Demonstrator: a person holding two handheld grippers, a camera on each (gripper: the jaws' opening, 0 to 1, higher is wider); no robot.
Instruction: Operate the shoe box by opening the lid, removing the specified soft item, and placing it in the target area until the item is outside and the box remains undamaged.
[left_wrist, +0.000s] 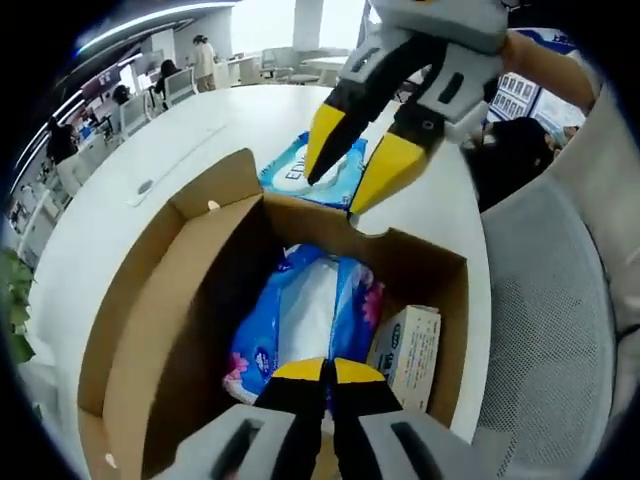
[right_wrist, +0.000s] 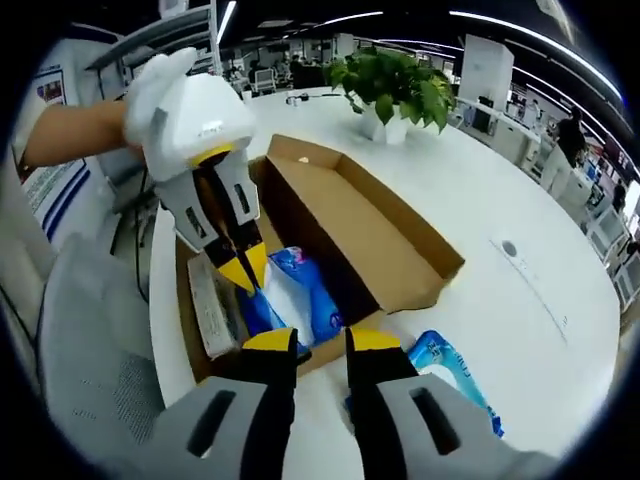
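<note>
The cardboard shoe box (left_wrist: 420, 250) stands open on a white round table, its lid (right_wrist: 370, 225) folded back. Inside lies a soft blue-and-white tissue pack (left_wrist: 300, 310) (right_wrist: 300, 290). My left gripper (left_wrist: 328, 372) (right_wrist: 246, 270) reaches down into the box with its yellow tips shut on the near end of that pack. My right gripper (right_wrist: 322, 345) (left_wrist: 355, 170) hovers open just past the box's wall, nothing between its fingers. Under it, on the table outside the box, lies a blue wipes pack (left_wrist: 335, 165) (right_wrist: 450, 375).
A small white carton (left_wrist: 410, 345) (right_wrist: 210, 305) lies in the box beside the tissue pack. A grey mesh chair (left_wrist: 550, 330) (right_wrist: 90, 350) stands against the table's edge. A potted plant (right_wrist: 395, 85) sits on the table beyond the box. Office desks and people are far off.
</note>
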